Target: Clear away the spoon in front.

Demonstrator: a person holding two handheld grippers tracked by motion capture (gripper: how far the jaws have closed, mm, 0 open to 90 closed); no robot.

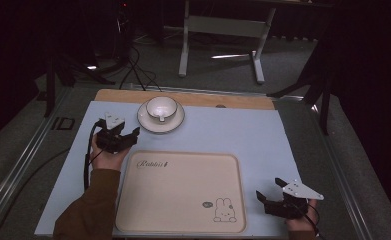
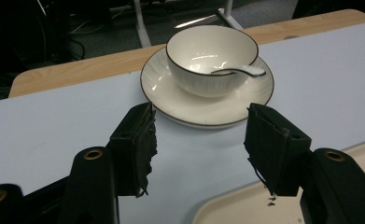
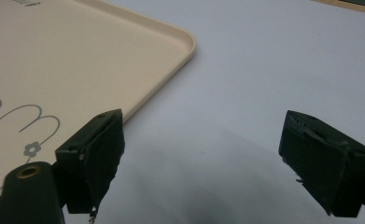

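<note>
Your left gripper [image 2: 200, 147] is lined up on the saucer [image 2: 171, 84], jaws spread wide with nothing between them. The near rim sits just beyond the pads [image 2: 140, 142], centred in the gap. The bowl [image 2: 211, 58] stands on that saucer at the far edge of the blue mat [image 1: 233, 132], behind the tray [image 1: 180, 192], and a white spoon [image 2: 238, 71] lies inside it with its handle over the right lip.

If the lift is what's coming, go in low. Bring the jaws down so one pad slides under the saucer rim and the other lands on top; a grab from the side will likely skate off that glazed curve. Ease forward until the rim is well into the pads before you squeeze. Close slowly, then check the bowl doesn't rock.

Keep the load level on the way to the tray. Bowl and spoon are both loose up there, and I'd judge a tilt would send the spoon out first. Clear the tray's raised lip before you lower.

Your right gripper [image 3: 199, 158] hangs over the mat just beside the tray's near right corner, jaws also wide apart and empty. It's in a good spot to steady the tray if the saucer nudges it.
</note>
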